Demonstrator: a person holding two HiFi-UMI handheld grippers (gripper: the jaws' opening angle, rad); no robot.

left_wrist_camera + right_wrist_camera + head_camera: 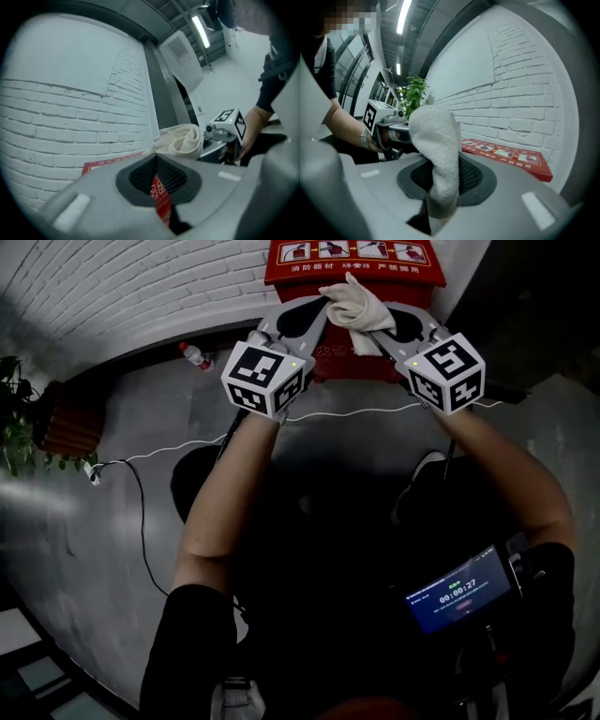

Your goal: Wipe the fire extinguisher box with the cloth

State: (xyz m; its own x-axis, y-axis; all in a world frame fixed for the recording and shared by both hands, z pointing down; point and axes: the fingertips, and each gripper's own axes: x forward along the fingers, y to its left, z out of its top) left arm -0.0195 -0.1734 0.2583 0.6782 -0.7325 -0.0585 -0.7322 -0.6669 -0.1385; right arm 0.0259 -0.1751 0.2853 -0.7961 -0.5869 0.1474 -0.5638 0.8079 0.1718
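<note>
The red fire extinguisher box (352, 273) stands against the white brick wall, straight ahead of me. A white cloth (361, 304) hangs bunched in the air just in front of it. My right gripper (380, 331) is shut on the cloth, which stands up between its jaws in the right gripper view (436, 136). My left gripper (323, 306) meets the cloth from the left, its jaws shut on a corner of the cloth (180, 138) at their tips. The box's top (506, 157) lies beyond the right gripper, and a strip of the box (105, 164) shows past the left gripper (155, 152).
A plastic bottle (195, 354) lies on the floor left of the box. A potted plant (19, 418) stands at the far left. A white cable (178, 448) runs across the grey floor. A device with a lit screen (459, 594) hangs at my lower right.
</note>
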